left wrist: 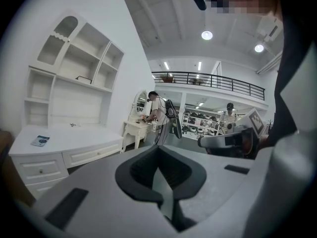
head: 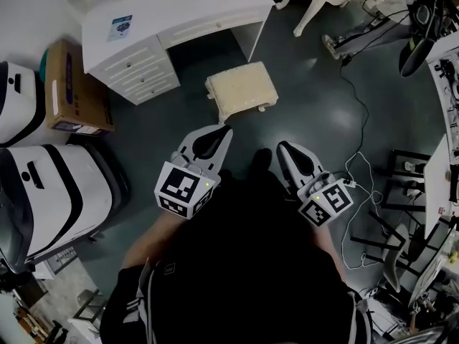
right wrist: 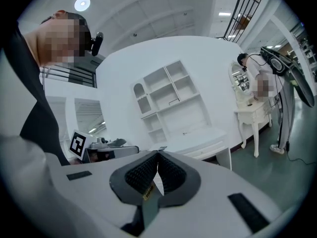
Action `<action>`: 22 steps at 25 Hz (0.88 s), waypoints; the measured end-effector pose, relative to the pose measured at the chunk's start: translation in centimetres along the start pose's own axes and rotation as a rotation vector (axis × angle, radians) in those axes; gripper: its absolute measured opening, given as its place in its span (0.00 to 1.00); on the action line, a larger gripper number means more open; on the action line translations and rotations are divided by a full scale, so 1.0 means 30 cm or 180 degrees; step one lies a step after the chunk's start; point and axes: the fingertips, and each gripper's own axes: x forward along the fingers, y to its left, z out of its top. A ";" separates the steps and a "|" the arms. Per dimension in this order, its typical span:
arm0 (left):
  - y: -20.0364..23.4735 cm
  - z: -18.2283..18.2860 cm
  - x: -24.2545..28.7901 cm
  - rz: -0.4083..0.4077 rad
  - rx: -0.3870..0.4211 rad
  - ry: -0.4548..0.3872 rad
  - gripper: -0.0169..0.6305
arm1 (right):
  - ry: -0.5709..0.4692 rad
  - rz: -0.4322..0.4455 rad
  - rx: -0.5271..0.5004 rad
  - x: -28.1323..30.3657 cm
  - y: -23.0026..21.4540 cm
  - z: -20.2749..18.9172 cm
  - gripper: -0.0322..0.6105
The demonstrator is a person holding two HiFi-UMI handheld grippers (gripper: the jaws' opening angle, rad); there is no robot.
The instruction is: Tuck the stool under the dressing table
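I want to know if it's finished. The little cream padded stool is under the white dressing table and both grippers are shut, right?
No: the head view shows the little cream padded stool out on the floor in front of the white dressing table. The left gripper and right gripper are shut.

Left gripper, right gripper (both closed, empty)
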 end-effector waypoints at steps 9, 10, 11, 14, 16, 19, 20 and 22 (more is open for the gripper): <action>0.046 0.051 0.148 0.0448 -0.0108 -0.0084 0.04 | 0.0221 0.0446 -0.0055 0.104 -0.178 0.078 0.08; 0.052 0.064 0.173 0.0516 -0.0129 -0.0105 0.04 | 0.0265 0.0510 -0.0074 0.118 -0.205 0.092 0.08; 0.058 0.075 0.198 0.0576 -0.0154 -0.0119 0.04 | 0.0301 0.0567 -0.0095 0.129 -0.232 0.107 0.08; 0.065 0.096 0.274 0.0746 -0.0226 -0.0130 0.04 | 0.0367 0.0712 -0.0122 0.151 -0.322 0.153 0.08; 0.065 0.106 0.330 0.0861 -0.0247 -0.0124 0.04 | 0.0402 0.0799 -0.0110 0.158 -0.393 0.175 0.08; 0.066 0.122 0.411 0.1029 -0.0293 -0.0128 0.04 | 0.0496 0.0906 -0.0089 0.165 -0.498 0.193 0.08; 0.066 0.126 0.434 0.1082 -0.0307 -0.0125 0.04 | 0.0522 0.0948 -0.0084 0.168 -0.526 0.200 0.08; 0.068 0.130 0.475 0.1178 -0.0338 -0.0113 0.04 | 0.0553 0.1033 -0.0075 0.170 -0.576 0.214 0.08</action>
